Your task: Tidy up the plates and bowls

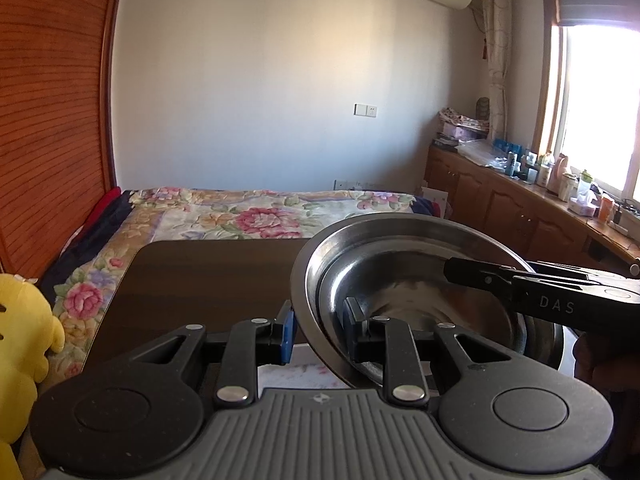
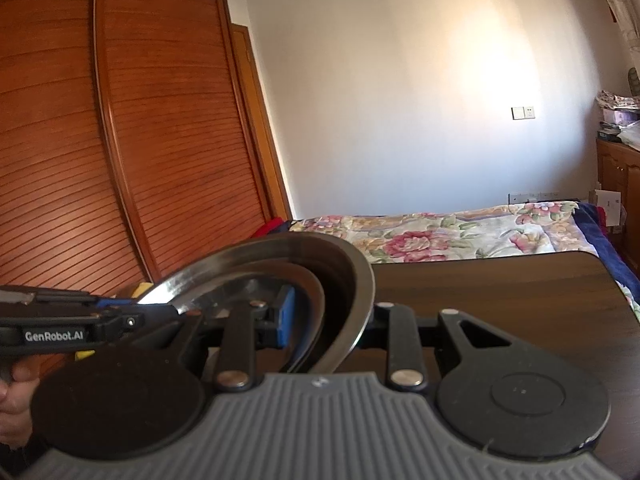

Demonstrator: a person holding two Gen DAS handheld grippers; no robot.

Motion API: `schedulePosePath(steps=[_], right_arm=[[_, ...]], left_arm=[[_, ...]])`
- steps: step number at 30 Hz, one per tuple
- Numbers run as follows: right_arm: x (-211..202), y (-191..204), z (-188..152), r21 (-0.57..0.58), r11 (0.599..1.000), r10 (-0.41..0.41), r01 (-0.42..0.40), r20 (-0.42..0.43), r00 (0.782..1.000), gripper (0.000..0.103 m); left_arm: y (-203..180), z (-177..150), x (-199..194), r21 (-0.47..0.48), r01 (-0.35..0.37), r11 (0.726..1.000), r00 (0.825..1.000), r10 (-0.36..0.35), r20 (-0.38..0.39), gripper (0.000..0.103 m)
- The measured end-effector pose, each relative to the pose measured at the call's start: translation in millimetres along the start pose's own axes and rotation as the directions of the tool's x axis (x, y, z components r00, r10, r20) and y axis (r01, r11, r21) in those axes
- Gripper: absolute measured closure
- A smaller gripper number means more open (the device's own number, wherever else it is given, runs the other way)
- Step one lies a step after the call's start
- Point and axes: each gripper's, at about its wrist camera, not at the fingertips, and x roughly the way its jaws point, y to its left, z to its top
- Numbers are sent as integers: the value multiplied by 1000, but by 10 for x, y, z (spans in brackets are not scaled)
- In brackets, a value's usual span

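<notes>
Standing past the dark, smooth wooden table [image 1: 208,276] is a bed [image 1: 256,216] with a flowery, soft cover. Above the table's near edge hang two round, shiny metal bowls [image 1: 400,264], one inside the other. The left gripper [image 1: 318,332] and right gripper [image 2: 326,320] each pinch the rims on opposite sides.

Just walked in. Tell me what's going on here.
A person is holding a stack of steel dishes with two handheld grippers, one on each side. The left gripper pinches the rim on its side, and the right gripper pinches the opposite rim. A smaller dish sits nested inside a larger one. The stack looks raised over the dark wooden table, whose surface in view holds nothing else. A bed with a floral cover lies beyond.
</notes>
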Motion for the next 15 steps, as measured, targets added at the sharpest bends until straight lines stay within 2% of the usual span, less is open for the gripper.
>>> schedulePosePath(steps=[15], right_arm=[[334,237,-378,-22,1000,11,-13,-114,993,72]], left_arm=[[359,-425,216,-25,-41,999,995,38,-92,76]])
